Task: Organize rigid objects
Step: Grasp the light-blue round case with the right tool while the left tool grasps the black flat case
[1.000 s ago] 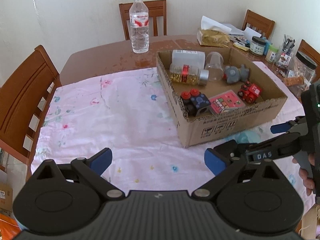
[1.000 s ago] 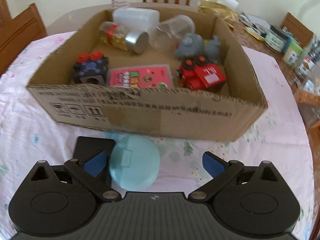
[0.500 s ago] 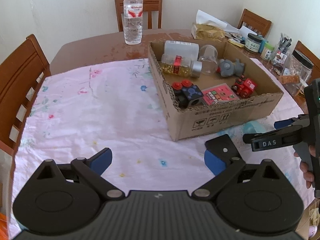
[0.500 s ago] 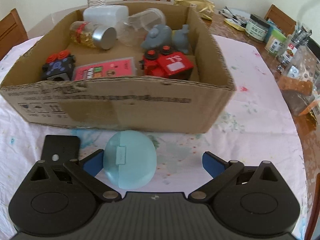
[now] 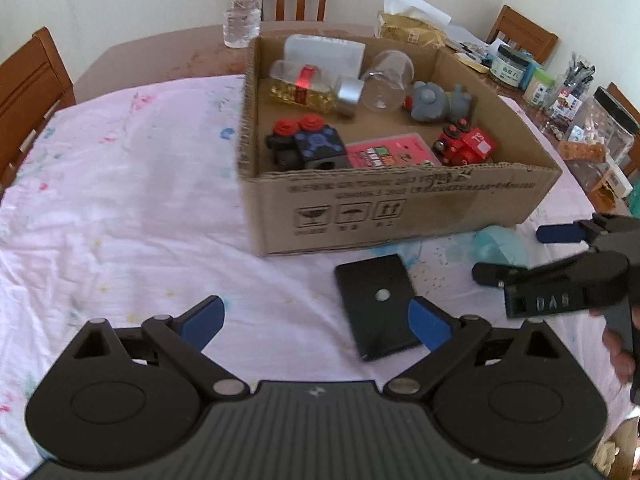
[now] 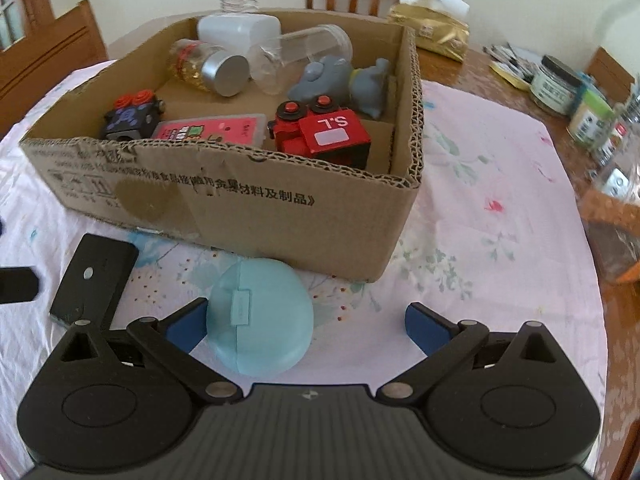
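Note:
A cardboard box (image 5: 400, 204) (image 6: 248, 204) on the pink cloth holds toys, jars and a pink card. A flat black block (image 5: 378, 306) (image 6: 94, 280) lies in front of the box, touching the right finger of my open, empty left gripper (image 5: 316, 318). A round light-blue case (image 6: 260, 316) (image 5: 498, 244) lies between the fingers of my open right gripper (image 6: 306, 324), close to the left finger. The right gripper also shows in the left wrist view (image 5: 520, 252).
A water bottle (image 5: 242, 4) stands behind the box. Jars and packets (image 5: 560, 92) crowd the table's right side. Wooden chairs (image 5: 28, 92) surround the table. The table edge lies to the right (image 6: 612, 320).
Both grippers moved right along the box front. The black block now lies by my left gripper's right finger. The blue case sits deeper between the right fingers.

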